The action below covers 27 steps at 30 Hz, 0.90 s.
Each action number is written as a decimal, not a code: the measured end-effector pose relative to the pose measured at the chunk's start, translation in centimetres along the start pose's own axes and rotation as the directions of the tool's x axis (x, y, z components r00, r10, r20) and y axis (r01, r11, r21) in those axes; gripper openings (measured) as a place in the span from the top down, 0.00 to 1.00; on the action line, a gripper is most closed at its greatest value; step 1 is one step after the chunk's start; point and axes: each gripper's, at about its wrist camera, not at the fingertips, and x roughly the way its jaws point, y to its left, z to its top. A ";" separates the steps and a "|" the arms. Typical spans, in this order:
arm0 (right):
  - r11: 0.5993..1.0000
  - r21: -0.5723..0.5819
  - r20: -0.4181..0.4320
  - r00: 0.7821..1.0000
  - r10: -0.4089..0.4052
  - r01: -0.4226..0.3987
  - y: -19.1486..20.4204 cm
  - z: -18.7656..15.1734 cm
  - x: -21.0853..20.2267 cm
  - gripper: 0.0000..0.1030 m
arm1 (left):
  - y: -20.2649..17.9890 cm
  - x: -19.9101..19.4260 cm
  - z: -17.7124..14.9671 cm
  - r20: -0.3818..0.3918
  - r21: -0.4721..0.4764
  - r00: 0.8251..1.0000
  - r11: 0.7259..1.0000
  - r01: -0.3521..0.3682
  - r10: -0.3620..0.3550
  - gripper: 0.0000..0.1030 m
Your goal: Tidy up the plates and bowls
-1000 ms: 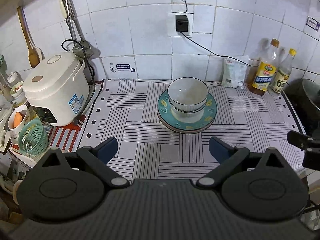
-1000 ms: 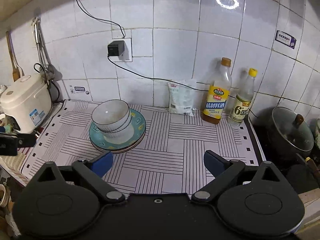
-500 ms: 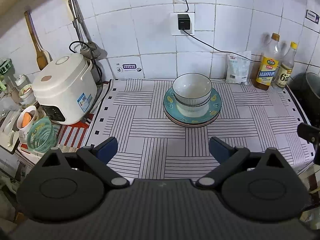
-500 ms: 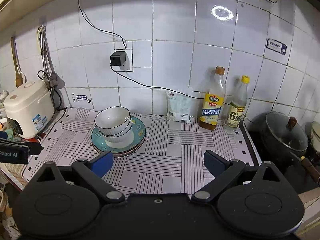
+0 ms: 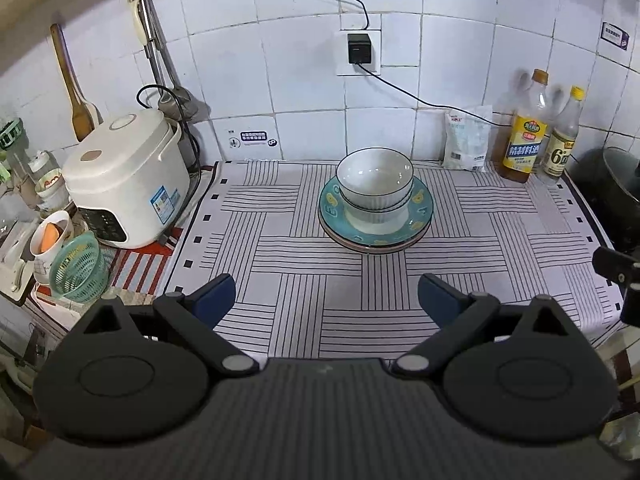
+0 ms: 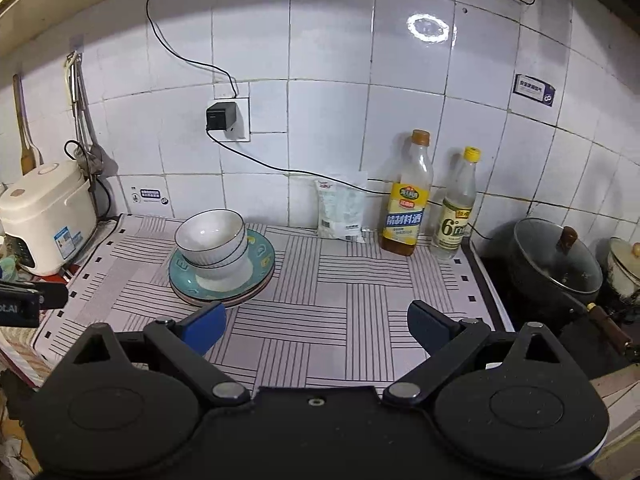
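Observation:
Two white bowls (image 5: 375, 184) (image 6: 211, 240) are nested on a stack of teal-rimmed plates (image 5: 420, 216) (image 6: 262, 260) in the middle of a striped mat (image 5: 300, 272) (image 6: 360, 292). My left gripper (image 5: 326, 298) hangs open over the mat's near edge, well short of the stack, with nothing between its blue fingers. My right gripper (image 6: 316, 326) is open too and holds nothing; the stack lies ahead and to its left. The right gripper's tip (image 5: 616, 266) shows at the right edge of the left wrist view, and the left gripper's tip (image 6: 32, 300) at the left edge of the right wrist view.
A white rice cooker (image 5: 124, 184) (image 6: 44, 216) stands at the left, with a green basket (image 5: 80, 268) and a cup beside it. Two bottles (image 5: 524, 140) (image 6: 406, 200) and a white packet (image 6: 340, 208) line the tiled wall. A lidded dark pot (image 6: 556, 264) sits at the right.
Both grippers have drawn back and risen from the counter, so the bowl and plate stack looks smaller and farther. The stack itself has not moved.

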 end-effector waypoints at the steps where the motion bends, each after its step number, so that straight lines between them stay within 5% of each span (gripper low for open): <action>1: 1.000 0.005 -0.001 1.000 -0.001 0.001 0.0 -0.1 0.0 0.04 | 0.0 0.0 -0.1 0.001 -0.005 1.000 1.000 0.008 -0.008 0.04; 12: 1.000 -0.019 0.016 1.000 -0.012 0.012 0.4 -0.1 -0.1 0.04 | 0.2 0.7 -0.5 -0.017 -0.040 0.999 0.999 0.036 -0.036 0.04; 27: 1.000 -0.018 -0.002 1.000 -0.016 0.016 0.7 -0.4 0.2 0.04 | 0.2 0.5 -0.9 0.019 -0.036 1.000 0.999 -0.013 0.014 0.04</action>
